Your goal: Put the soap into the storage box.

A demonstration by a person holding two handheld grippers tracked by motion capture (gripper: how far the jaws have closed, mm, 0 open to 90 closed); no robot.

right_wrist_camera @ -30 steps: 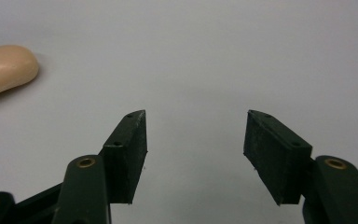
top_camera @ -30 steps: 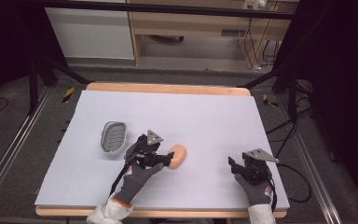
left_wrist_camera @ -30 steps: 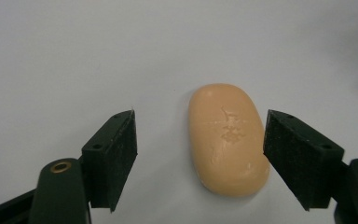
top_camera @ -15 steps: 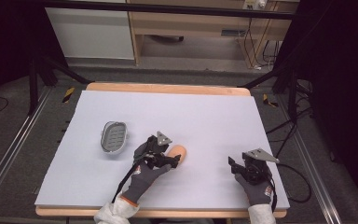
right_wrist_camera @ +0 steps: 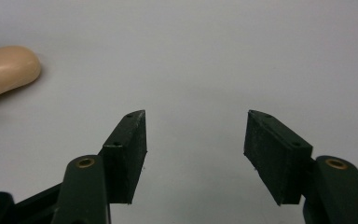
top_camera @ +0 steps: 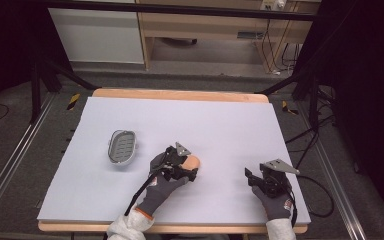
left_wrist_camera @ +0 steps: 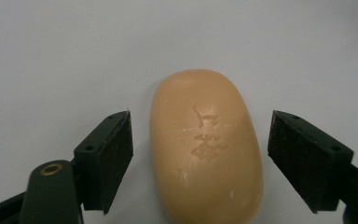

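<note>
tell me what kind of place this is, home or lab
Most likely a lab or recording workspace, not a home. A wooden table covered by a plain white sheet stands between dark tripod legs, cables run across the floor, and a gloved left hand-held gripper sits over a soap bar.

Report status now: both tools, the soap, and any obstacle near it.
Left tool just opened, soap between pads, untouched. Right tool open, empty. Nothing beside soap; dish apart.
</note>
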